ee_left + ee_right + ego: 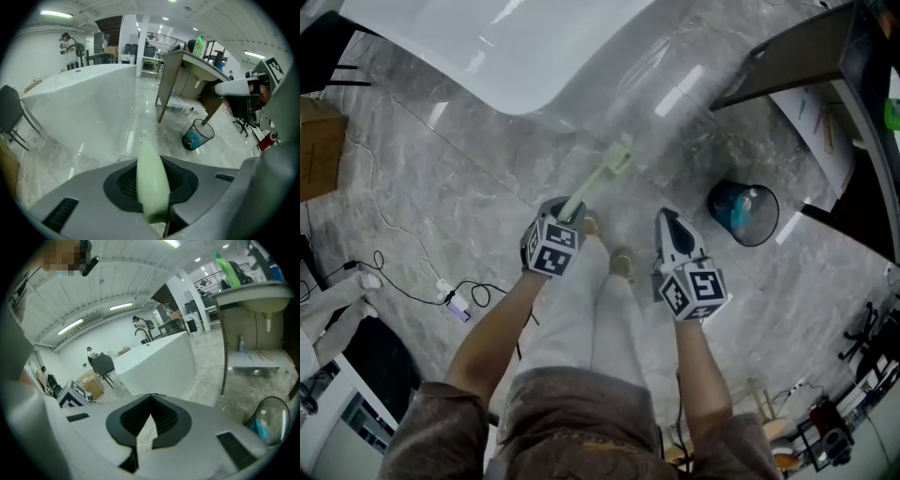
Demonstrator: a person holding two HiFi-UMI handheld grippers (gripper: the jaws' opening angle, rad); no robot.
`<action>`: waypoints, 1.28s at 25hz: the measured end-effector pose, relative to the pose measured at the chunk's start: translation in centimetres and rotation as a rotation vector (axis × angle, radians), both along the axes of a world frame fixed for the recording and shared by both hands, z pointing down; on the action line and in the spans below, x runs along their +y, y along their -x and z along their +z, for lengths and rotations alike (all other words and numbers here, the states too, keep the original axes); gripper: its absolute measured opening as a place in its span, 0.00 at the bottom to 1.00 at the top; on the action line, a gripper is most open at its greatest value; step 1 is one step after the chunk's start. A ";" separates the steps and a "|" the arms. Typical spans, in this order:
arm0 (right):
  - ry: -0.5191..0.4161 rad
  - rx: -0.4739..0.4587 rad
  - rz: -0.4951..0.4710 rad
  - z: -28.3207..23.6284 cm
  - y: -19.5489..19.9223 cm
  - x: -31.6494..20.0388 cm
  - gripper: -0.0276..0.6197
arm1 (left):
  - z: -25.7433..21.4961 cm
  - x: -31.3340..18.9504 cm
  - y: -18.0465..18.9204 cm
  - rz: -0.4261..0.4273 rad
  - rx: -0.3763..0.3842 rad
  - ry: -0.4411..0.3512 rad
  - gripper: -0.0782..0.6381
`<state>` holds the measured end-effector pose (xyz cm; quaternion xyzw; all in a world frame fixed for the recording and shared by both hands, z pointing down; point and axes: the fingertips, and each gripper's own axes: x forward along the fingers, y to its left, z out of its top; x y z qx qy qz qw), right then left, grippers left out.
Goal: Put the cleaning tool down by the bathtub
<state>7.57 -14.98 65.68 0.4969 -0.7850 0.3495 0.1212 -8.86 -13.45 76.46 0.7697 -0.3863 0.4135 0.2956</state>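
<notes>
Left gripper (567, 208) is clamped on the pale green cleaning tool (605, 173), whose head points to one o'clock, toward the white bathtub (516, 56) at twelve. Right gripper (670, 225), at three o'clock, has its jaws together on nothing.

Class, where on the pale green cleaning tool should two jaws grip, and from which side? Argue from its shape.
On the cleaning tool, grip the handle end from behind, as the left gripper does: a slim bar, head pointing toward the bathtub.
</notes>
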 end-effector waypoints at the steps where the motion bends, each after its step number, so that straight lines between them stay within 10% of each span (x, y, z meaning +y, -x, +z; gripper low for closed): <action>1: 0.003 0.000 0.002 0.5 0.0 0.0 0.04 | 0.7 0.1 0.0 0.007 -0.004 0.010 0.22; 32: 0.098 -0.003 0.026 10.0 -0.5 -0.7 0.04 | 13.7 -2.5 -2.7 0.158 -0.119 0.176 0.22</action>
